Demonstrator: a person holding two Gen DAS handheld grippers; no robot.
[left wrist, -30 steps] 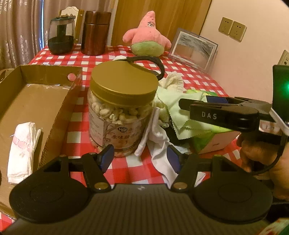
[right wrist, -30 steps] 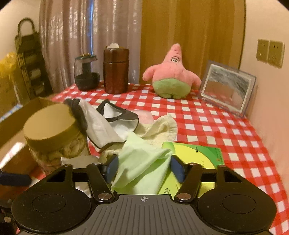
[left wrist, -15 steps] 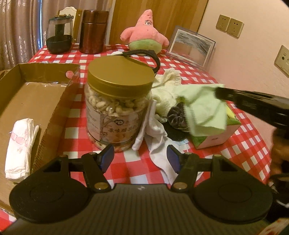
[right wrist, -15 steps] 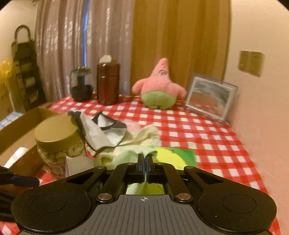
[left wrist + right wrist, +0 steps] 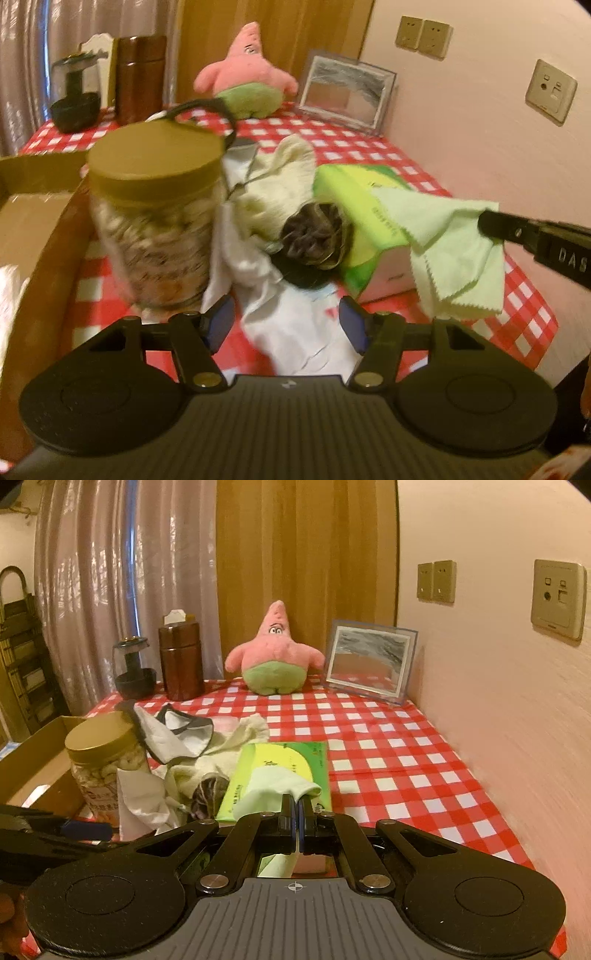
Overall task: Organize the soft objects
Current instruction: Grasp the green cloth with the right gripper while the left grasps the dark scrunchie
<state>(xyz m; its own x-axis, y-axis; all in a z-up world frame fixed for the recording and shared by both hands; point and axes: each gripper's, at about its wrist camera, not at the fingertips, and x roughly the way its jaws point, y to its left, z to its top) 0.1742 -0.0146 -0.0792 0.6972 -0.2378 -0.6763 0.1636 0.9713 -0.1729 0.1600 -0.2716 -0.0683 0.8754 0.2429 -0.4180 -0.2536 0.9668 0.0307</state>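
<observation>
My right gripper [image 5: 297,806] is shut on a pale green cloth [image 5: 275,788], which hangs from its tip above the table [image 5: 452,254]. My left gripper [image 5: 284,325] stands open over a white cloth [image 5: 295,332] with nothing between its fingers. Behind it lie a dark scrunchie [image 5: 314,230], a cream towel [image 5: 280,184] and a grey-edged white mask [image 5: 181,731] in a heap. A pink star plush [image 5: 275,653] sits at the back of the table. A white folded cloth [image 5: 7,288] lies in the cardboard box [image 5: 44,236] at the left.
A gold-lidded jar of nuts [image 5: 155,218] stands between the box and the heap. A green tissue pack [image 5: 280,771] lies on the red checked tablecloth [image 5: 388,746]. A brown canister [image 5: 181,661], a dark grinder [image 5: 133,668] and a picture frame [image 5: 369,661] stand at the back.
My right gripper shut on the pale green cloth and lifted it off the heap to the right, uncovering the scrunchie and tissue pack. My left gripper shifted right, toward the white cloth.
</observation>
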